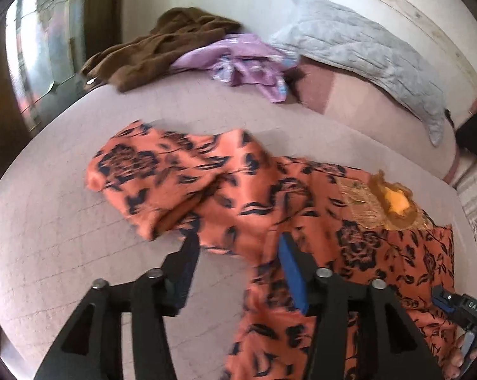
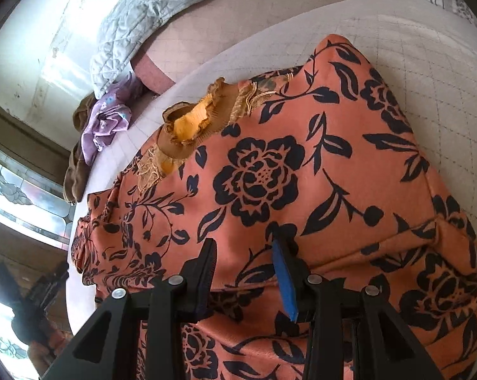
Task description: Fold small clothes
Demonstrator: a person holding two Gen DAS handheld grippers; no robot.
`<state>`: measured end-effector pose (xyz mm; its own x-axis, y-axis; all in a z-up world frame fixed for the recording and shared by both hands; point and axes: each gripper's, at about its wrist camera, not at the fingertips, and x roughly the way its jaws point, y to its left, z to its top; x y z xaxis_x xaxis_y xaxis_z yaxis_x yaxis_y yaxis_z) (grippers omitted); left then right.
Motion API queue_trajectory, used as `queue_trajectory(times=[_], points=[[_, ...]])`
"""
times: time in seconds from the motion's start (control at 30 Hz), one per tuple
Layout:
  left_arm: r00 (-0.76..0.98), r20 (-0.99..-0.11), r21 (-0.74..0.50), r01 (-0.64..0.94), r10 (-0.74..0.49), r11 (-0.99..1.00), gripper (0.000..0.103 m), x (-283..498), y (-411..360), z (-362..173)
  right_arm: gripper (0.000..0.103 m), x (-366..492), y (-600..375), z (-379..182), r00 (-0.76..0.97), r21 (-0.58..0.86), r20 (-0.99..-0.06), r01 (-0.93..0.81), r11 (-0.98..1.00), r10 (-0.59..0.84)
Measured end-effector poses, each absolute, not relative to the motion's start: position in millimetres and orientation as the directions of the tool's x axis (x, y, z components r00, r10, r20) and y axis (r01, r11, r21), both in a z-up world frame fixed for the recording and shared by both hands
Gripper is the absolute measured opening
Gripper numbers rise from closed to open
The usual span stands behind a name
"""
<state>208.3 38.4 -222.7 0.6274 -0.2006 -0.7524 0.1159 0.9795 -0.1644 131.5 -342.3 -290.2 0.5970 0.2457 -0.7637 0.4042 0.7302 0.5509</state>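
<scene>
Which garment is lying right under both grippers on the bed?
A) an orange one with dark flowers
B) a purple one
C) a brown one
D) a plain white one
A: the orange floral garment spreads beneath both open grippers, while the brown garment and purple garment lie farther back.

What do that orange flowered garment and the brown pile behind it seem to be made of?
The orange flowered garment looks like a thin, smooth woven cloth, maybe satin-like: it drapes in soft folds with a slight sheen, and has gold lace-like trim at the neck. The brown pile looks thicker and fuzzy, likely fleece or knit; its surface is matte.
</scene>
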Motion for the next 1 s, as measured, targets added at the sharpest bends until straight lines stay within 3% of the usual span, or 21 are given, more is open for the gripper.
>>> queue_trajectory(times=[0.33, 0.5, 0.63, 0.8, 1.0], points=[[0.525, -0.840, -0.061, 0.163, -0.138, 0.985, 0.057, 226, -14, -256, 0.040, 149, -402, -267, 0.661, 0.578, -0.724, 0.426, 0.696, 0.196], [0.496, -0.867, 0.049, 0.165, -0.040, 0.985, 0.061, 236, -27, -275, 0.040, 169, -419, -300, 0.569, 0.532, -0.800, 0.520, 0.668, 0.193], [0.506, -0.860, 0.007, 0.151, -0.071, 0.989, 0.062, 234, -20, -265, 0.041, 169, -404, -289, 0.574, 0.497, -0.801, 0.477, 0.725, 0.170], [0.592, -0.802, -0.022, 0.109, -0.083, 0.994, 0.062, 218, 13, -235, 0.055, 152, -370, -268, 0.632, 0.537, -0.742, 0.363, 0.762, 0.222], [0.622, -0.781, -0.138, -0.102, -0.045, 0.985, 0.067, 221, 102, -222, 0.057, 138, -315, -270, 0.589, 0.574, -0.725, 0.229, 0.786, 0.357]])
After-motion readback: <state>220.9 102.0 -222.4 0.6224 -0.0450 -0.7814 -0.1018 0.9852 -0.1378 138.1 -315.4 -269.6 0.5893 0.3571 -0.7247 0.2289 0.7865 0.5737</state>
